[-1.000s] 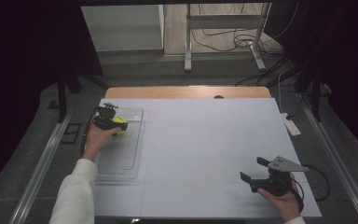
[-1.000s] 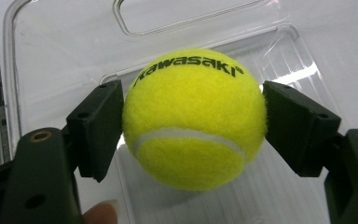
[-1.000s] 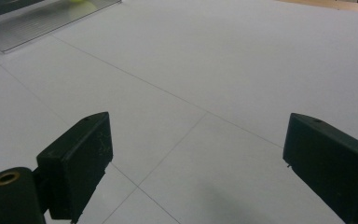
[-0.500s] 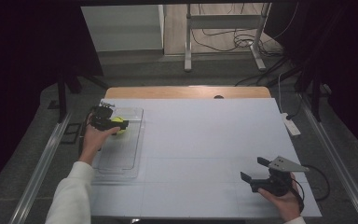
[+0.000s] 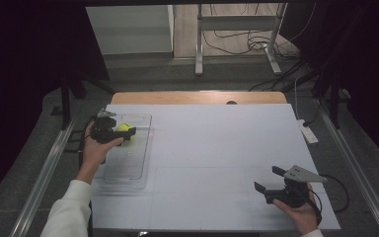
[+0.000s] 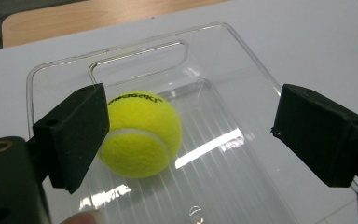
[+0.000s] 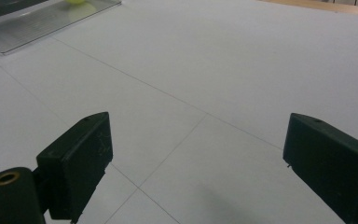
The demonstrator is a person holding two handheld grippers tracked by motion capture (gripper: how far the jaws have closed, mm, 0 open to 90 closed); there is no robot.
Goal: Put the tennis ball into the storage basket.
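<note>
Left gripper (image 6: 191, 140), held over the far end of a clear plastic tray (image 6: 242, 60), jaws spread wide apart and clamped on nothing. Between them but hard against the left-hand jaw as that gripper's view gives it, a yellow tennis ball (image 6: 142, 133), resting on the ribbed tray floor just short of the tray's handle slot; whether ball and jaw actually touch, hard to tell. From above, same left gripper (image 5: 112, 131) at the table's left side, ball (image 5: 123, 127) a yellow spot at its tip, tray (image 5: 128, 170) running back toward the person. Right gripper (image 7: 196, 163) also wide open, holding nothing, hovering low over the bare white table top (image 7: 242, 60); from above, right gripper (image 5: 275, 182) near the front right corner, well apart from the tray. Step in hand, judged: ball either just set down or about to be grasped. Next move likely calls for centring the ball between the jaws before closing, or a straight lift clear without nudging it.
</note>
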